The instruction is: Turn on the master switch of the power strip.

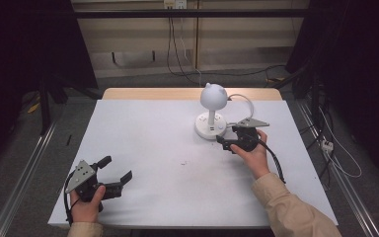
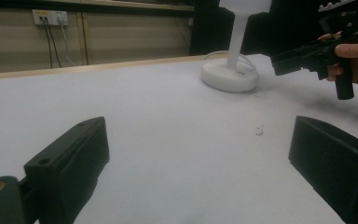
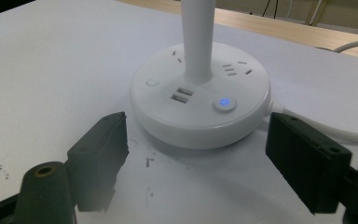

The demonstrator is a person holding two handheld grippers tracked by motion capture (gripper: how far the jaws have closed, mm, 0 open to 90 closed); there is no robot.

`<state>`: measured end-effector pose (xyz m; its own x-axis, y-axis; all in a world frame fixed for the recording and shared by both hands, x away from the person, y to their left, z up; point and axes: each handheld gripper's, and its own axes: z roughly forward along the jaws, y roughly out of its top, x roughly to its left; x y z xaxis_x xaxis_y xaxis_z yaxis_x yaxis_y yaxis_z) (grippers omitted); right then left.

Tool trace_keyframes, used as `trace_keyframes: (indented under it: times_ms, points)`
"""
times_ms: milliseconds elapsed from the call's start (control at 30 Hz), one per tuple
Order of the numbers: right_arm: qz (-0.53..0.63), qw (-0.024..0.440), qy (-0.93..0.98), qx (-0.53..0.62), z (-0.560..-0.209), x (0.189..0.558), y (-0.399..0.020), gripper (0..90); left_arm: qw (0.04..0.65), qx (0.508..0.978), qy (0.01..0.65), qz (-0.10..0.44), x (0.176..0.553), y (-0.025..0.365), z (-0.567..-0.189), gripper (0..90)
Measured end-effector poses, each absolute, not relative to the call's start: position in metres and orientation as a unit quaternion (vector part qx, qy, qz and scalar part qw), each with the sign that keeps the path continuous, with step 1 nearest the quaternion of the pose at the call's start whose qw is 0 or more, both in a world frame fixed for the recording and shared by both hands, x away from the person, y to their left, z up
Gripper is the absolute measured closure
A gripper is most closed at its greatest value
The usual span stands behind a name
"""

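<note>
1. The desk point(image 1: 143, 148) is the biggest thing here, covered in a plain white sheet with a strip of bare wood along the far edge.
2. The lamp point(image 1: 212, 111) sits toward the far right of the desk: round white base with sockets, two USB ports and a button lit blue point(image 3: 224, 103), a thin stem, and a ball-shaped head on top. Its white cord point(image 1: 244, 100) loops off behind it.
3. The right tongs point(image 1: 225, 141) are held low, just beside the near side of the lamp base, jaws spread wide. In the right gripper view the base sits just ahead of the two jaws, with nothing pinched between them.
4. The left tongs point(image 1: 116, 170) sit at the near left corner, well apart from the lamp, jaws spread too, holding nothing.
5. A few tiny dark specks point(image 1: 183, 162) lie mid-desk.
</note>
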<state>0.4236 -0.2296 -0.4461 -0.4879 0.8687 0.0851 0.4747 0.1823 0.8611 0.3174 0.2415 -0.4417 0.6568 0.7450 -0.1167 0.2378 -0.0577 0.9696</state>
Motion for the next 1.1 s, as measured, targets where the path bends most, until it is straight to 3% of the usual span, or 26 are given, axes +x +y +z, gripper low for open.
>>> trace_keyframes:
  times_ms: [1100]
  points:
    - [0.461,0.189,0.749,0.437,-0.441,0.384,-0.245,13.7,0.585,0.698,0.352,0.216,0.317,0.241,-0.442,4.5]
